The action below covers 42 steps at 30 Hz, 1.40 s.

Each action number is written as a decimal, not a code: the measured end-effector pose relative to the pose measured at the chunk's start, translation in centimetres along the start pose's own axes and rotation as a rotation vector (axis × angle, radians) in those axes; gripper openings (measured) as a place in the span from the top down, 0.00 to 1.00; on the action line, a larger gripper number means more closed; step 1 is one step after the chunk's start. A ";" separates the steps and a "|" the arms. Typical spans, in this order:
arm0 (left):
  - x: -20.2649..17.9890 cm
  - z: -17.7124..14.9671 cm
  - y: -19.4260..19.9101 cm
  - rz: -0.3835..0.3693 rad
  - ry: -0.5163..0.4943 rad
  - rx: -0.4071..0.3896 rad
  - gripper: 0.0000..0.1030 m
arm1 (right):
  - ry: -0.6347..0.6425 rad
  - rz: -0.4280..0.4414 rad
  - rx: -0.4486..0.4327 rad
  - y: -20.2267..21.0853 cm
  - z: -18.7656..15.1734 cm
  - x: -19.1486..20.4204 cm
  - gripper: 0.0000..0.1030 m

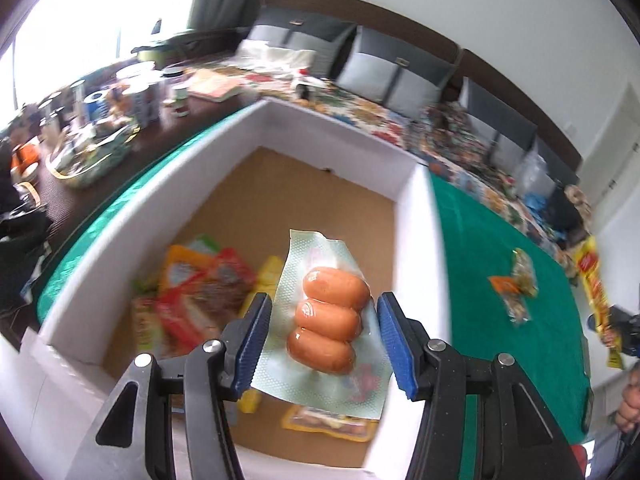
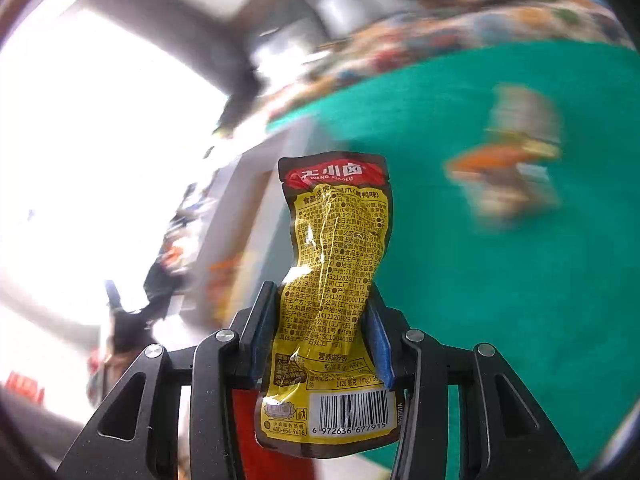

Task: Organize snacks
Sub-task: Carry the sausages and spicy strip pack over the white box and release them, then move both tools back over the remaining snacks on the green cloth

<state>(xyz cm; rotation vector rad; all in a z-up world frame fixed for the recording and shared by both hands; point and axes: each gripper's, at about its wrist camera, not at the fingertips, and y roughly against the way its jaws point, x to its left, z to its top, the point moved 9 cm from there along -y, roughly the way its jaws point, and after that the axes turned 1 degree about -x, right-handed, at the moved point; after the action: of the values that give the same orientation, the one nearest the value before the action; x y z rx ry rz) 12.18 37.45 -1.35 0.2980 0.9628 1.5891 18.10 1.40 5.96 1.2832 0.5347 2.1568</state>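
Note:
In the left wrist view a clear pack of three sausages (image 1: 328, 314) hangs between the blue pads of my left gripper (image 1: 324, 336), above the open white box (image 1: 344, 136). The jaws stand wide and do not press it. Several snack packs (image 1: 200, 292) lie on the box's brown floor. My right gripper (image 2: 320, 332) is shut on a yellow and red snack pouch (image 2: 336, 280) and holds it above the green cloth (image 2: 520, 300). The same pouch and gripper show at the right edge of the left wrist view (image 1: 596, 296).
A small orange and clear snack packet (image 1: 516, 284) lies on the green cloth right of the box; it shows blurred in the right wrist view (image 2: 508, 160). A cluttered dark table (image 1: 100, 120) stands to the left. A patterned bench with grey cushions (image 1: 360, 60) runs behind.

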 end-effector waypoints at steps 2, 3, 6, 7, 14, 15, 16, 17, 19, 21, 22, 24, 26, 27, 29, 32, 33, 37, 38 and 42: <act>1.5 0.0 0.1 0.030 0.013 0.006 0.48 | 0.071 0.065 0.043 -3.9 -0.2 5.7 0.56; 1.9 0.0 0.0 0.041 0.016 0.009 0.47 | 0.099 0.080 0.060 -5.2 -0.4 7.5 0.55; 4.0 -0.2 -0.1 0.123 0.016 0.009 0.43 | 0.201 0.101 0.102 -11.5 -1.1 13.8 0.42; 4.8 -0.4 -0.1 0.158 0.021 0.012 0.39 | 0.222 0.100 0.113 -13.7 -1.5 15.3 0.38; 5.3 -2.5 1.1 0.192 0.047 0.001 0.17 | 0.286 0.000 0.095 -16.4 -3.3 14.1 0.25; 4.4 -2.7 1.4 0.174 0.038 -0.008 0.17 | 0.316 -0.054 0.068 -15.0 -3.4 12.3 0.25; 3.6 -2.6 1.6 0.158 0.031 -0.013 0.16 | 0.355 -0.134 0.037 -13.5 -3.5 9.3 0.25; 2.0 -2.8 1.9 0.127 0.015 -0.020 0.14 | 0.394 -0.230 0.006 -12.2 -3.7 6.0 0.25; -1.2 -2.9 2.3 0.072 -0.017 -0.028 0.11 | 0.449 -0.413 -0.037 -9.8 -4.5 -0.1 0.25; -5.6 -3.2 2.7 0.004 -0.059 -0.034 0.04 | 0.446 -0.607 -0.059 -5.9 -6.1 -8.8 0.25; -8.0 -3.3 2.8 -0.031 -0.085 -0.039 0.03 | 0.432 -0.661 -0.066 -4.1 -6.6 -11.5 0.25; -13.3 -3.8 2.9 -0.104 -0.143 -0.044 0.01 | 0.386 -0.778 -0.091 0.6 -7.9 -17.8 0.25; -18.9 -5.0 2.1 -0.181 -0.206 -0.018 0.00 | 0.327 -0.857 -0.119 4.8 -8.7 -22.2 0.25; -21.0 -5.7 1.5 -0.208 -0.228 0.002 0.00 | 0.291 -0.891 -0.135 6.6 -8.9 -24.2 0.25; -25.6 -8.1 -1.2 -0.235 -0.289 0.062 0.00 | 0.229 -0.937 -0.166 9.6 -9.0 -27.5 0.25; -30.1 -11.8 -6.3 -0.204 -0.359 0.132 0.00 | 0.144 -0.964 -0.205 12.1 -8.5 -30.5 0.25; -30.9 -12.8 -8.0 -0.185 -0.372 0.152 0.00 | 0.114 -0.965 -0.215 12.7 -8.8 -31.2 0.25; -32.7 -15.6 -13.9 -0.073 -0.407 0.208 0.01 | 0.002 -0.914 -0.254 15.2 -9.7 -33.1 0.23; -32.7 -15.9 -15.0 -0.057 -0.401 0.214 0.01 | -0.024 -0.908 -0.261 15.6 -9.8 -33.4 0.22; -32.8 -16.7 -18.1 -0.011 -0.375 0.226 0.01 | -0.040 -0.905 -0.264 15.9 -9.9 -33.5 0.18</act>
<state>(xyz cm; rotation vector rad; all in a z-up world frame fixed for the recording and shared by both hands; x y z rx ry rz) 22.75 0.04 -14.47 0.7195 0.8464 1.3518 17.79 -32.90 -11.24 0.7203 0.6289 1.3764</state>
